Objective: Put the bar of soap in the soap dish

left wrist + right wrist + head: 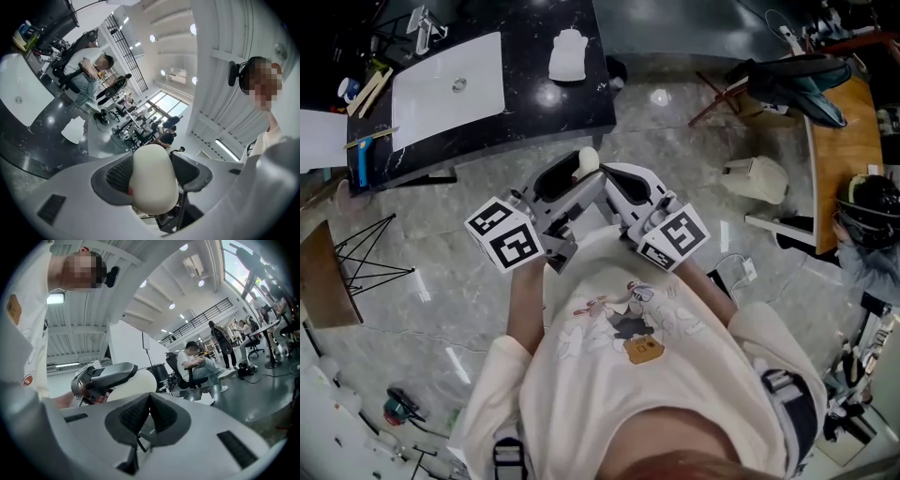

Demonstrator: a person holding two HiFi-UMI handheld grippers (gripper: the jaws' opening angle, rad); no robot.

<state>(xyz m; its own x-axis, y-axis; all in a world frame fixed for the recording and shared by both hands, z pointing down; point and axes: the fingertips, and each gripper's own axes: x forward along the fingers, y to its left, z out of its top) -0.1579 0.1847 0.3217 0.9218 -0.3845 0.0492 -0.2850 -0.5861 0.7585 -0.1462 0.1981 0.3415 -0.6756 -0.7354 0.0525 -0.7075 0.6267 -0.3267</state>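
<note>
A cream oval bar of soap (587,161) is pinched in my left gripper (581,171), held level in front of the person's chest. In the left gripper view the soap (152,180) fills the gap between both dark pads. My right gripper (613,176) sits close beside it on the right, shut with nothing between its pads (161,414); that view also shows the soap (138,380) and the left gripper's jaw. A white soap dish (568,54) lies on the black counter (534,112) ahead, and shows as a white dish (75,130) in the left gripper view.
A white sink (450,86) with a tap (424,28) is set in the counter's left part. A black wire frame (366,253) stands on the marble floor at left. A wooden table (846,150) and a chair stand at right. Seated people (199,364) are farther off.
</note>
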